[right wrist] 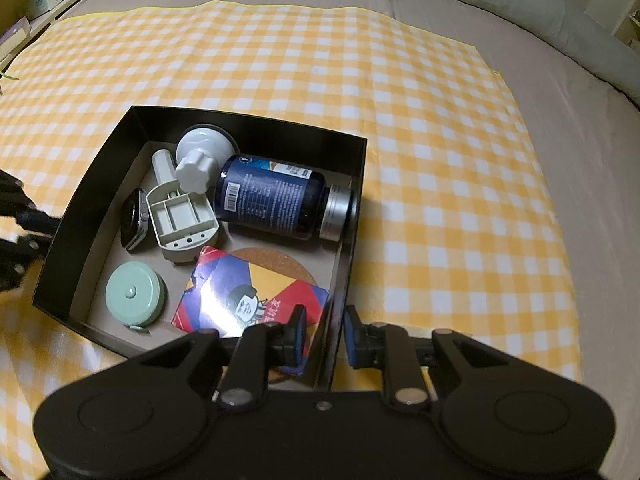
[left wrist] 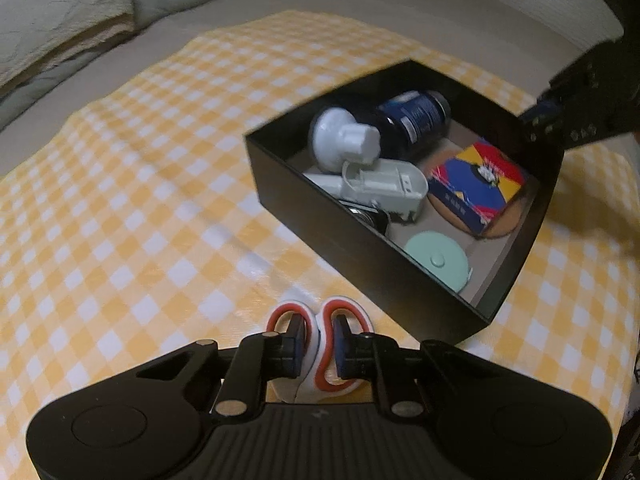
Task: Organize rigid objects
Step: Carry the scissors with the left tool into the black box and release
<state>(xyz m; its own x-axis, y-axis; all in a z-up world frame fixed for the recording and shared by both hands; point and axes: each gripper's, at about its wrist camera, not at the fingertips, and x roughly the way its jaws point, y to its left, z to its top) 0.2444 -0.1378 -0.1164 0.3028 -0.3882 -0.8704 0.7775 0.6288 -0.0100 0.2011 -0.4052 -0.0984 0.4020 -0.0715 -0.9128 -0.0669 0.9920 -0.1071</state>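
Left gripper [left wrist: 318, 344] clamped on white scissors with red-lined handle loops [left wrist: 326, 342], one pad set inside each loop and pressing on the white bridge between them, blades hidden under the gripper body; scissors low over the yellow-and-white checked cloth [left wrist: 120, 200], just beside the near corner of the black box [left wrist: 400, 276] and outside it. Right gripper [right wrist: 325, 338] shut on the box's right wall [right wrist: 338, 320], one pad inside and one outside, thin black edge pinched between them. Inside the box: dark blue bottle with silver cap [right wrist: 276, 204] lying on its side toward the far wall, white suction-cup knob [right wrist: 198, 160] resting against it, grey-white plastic housing [right wrist: 182, 216] open side up, smartwatch [right wrist: 134, 220] along the left wall, mint green round tape measure [right wrist: 134, 294] near the front left corner, colourful card box [right wrist: 248, 296] lying on a round cork coaster [right wrist: 280, 260]. Cloth spread over a grey bedsheet [right wrist: 560, 120], pillows [left wrist: 60, 12] beyond
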